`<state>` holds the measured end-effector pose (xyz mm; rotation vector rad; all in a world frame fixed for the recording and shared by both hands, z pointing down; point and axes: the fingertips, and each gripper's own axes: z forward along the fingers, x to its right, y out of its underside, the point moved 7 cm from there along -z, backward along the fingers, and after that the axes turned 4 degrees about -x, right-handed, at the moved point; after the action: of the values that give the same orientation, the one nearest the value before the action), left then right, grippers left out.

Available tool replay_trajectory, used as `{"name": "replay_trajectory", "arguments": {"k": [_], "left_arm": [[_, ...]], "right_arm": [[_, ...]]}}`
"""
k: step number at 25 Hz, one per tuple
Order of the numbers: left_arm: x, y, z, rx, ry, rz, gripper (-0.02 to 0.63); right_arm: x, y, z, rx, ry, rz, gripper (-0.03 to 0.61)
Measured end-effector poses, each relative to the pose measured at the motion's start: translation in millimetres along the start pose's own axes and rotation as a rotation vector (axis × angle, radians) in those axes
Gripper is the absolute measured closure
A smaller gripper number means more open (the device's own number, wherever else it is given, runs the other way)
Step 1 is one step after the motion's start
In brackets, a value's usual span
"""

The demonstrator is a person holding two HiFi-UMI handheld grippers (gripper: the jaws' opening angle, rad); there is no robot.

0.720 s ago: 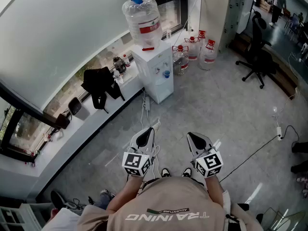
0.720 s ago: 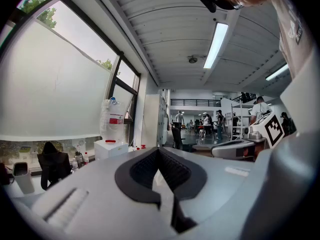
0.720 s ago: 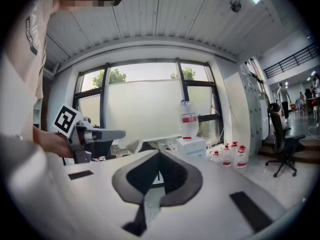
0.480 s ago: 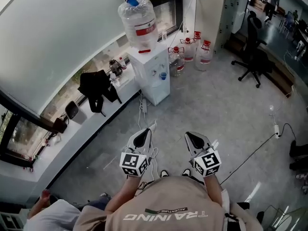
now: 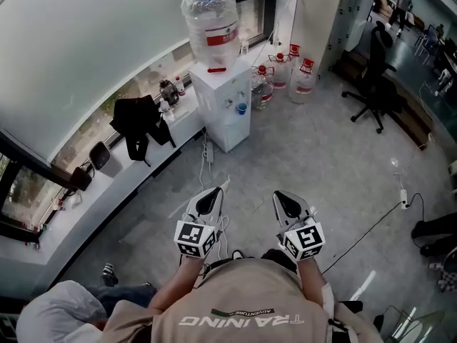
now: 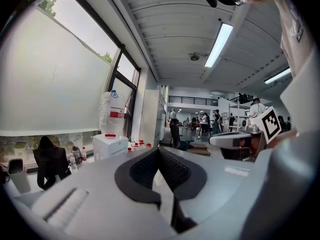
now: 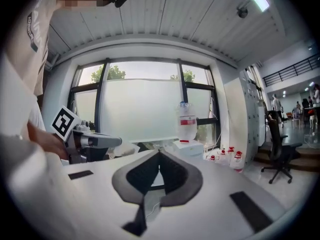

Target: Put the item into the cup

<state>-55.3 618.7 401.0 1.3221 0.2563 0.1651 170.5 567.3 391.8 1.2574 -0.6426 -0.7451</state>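
I hold both grippers side by side at waist height over a grey floor. My left gripper [image 5: 212, 196] and right gripper [image 5: 281, 197] point forward, each with its jaws closed tip to tip and nothing between them. The left gripper view shows its dark pads [image 6: 172, 171] meeting at the tip, and the right gripper view shows the same for its pads [image 7: 176, 176]. A small blue cup [image 5: 243, 108] sits at the front of a white water dispenser [image 5: 223, 98] a few steps ahead. No item for the cup is in view.
A large water bottle [image 5: 211, 27] tops the dispenser, and several jugs [image 5: 285, 73] stand on the floor beside it. A black bag [image 5: 136, 123] hangs over the window ledge. An office chair [image 5: 375, 84] stands far right, a cable [image 5: 371, 227] crosses the floor, and a crouching person [image 5: 57, 313] is at lower left.
The head view has shifted slightly, and a person in grey has come into the lower left corner. Both grippers keep their pose and stay closed.
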Motion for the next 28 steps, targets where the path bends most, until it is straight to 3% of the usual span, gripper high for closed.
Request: {"name": "replay_trajectory", "arguments": {"k": [10, 17, 28], "left_arm": [[-18, 7, 43, -0.051, 0.022, -0.024, 0.606], [-20, -1, 99, -0.056, 0.001, -0.040, 0.606], [-31, -18, 187, -0.067, -0.097, -0.068, 0.606]], "right_arm": [[23, 17, 23, -0.071, 0.011, 0.033, 0.568], [81, 17, 53, -0.052, -0.023, 0.070, 0.568], [178, 4, 111, -0.052, -0.135, 0.025, 0.568]]}}
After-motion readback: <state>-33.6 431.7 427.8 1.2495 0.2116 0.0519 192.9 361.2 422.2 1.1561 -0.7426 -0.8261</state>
